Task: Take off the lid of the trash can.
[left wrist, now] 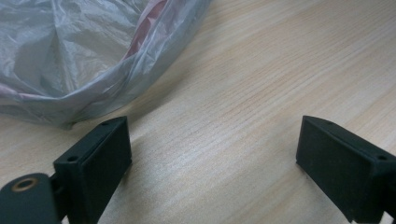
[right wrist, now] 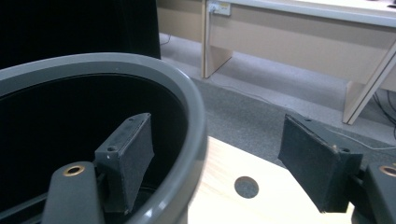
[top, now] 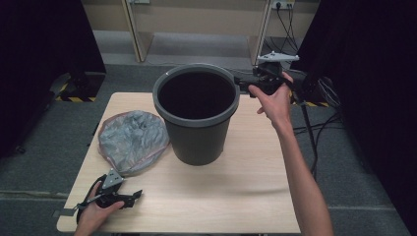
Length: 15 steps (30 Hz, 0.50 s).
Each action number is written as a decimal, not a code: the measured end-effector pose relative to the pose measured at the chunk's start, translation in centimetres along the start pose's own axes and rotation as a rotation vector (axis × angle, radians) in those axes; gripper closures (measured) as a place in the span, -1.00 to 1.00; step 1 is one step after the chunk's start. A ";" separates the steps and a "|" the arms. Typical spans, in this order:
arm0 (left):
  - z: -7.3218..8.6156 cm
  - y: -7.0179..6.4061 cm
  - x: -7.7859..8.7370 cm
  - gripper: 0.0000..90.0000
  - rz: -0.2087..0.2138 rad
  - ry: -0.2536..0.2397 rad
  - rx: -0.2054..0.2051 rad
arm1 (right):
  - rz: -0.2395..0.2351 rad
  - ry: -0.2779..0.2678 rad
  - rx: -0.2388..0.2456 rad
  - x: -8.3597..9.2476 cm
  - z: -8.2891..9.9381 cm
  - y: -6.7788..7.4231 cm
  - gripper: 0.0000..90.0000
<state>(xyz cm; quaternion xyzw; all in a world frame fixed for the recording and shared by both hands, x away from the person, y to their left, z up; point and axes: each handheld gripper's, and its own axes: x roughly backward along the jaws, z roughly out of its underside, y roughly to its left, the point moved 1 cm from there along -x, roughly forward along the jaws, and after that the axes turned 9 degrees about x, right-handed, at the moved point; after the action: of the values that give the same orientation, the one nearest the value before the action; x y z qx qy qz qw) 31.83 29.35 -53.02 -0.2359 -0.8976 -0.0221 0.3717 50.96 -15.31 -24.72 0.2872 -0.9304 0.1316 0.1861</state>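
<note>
the grey bin [top: 199, 123] stands mid-table [top: 236, 196], the crumpled plastic bag [top: 130, 140] just left of it. the right gripper [right wrist: 210, 168] straddles the rim, jaws wide; close squarely on the wall before pulling. the left gripper [left wrist: 212, 154] gapes empty beside the bag.

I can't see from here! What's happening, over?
Right gripper open, straddling bin rim. Left gripper open, beside bag. Nothing in the way.

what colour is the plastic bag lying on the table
Translucent grey, with a reddish tint showing through the crumpled plastic bag; the left gripper view shows it best.
</note>
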 end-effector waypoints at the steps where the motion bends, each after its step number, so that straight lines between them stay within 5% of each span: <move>1: 0.0 0.0 0.0 -0.79 0.000 0.000 0.000 | -0.006 0.005 0.001 -0.3 -0.2 0.2 -0.42; 15: 0.0 0.0 0.0 -0.79 0.001 -0.001 -0.001 | -0.041 0.149 -0.022 -3.0 0.2 1.0 -0.09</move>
<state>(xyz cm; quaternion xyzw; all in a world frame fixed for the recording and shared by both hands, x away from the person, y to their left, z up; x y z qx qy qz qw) 31.83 29.36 -53.03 -0.2366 -0.8977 -0.0224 0.3711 52.66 -13.14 -26.26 0.2934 -0.9093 0.1386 0.2605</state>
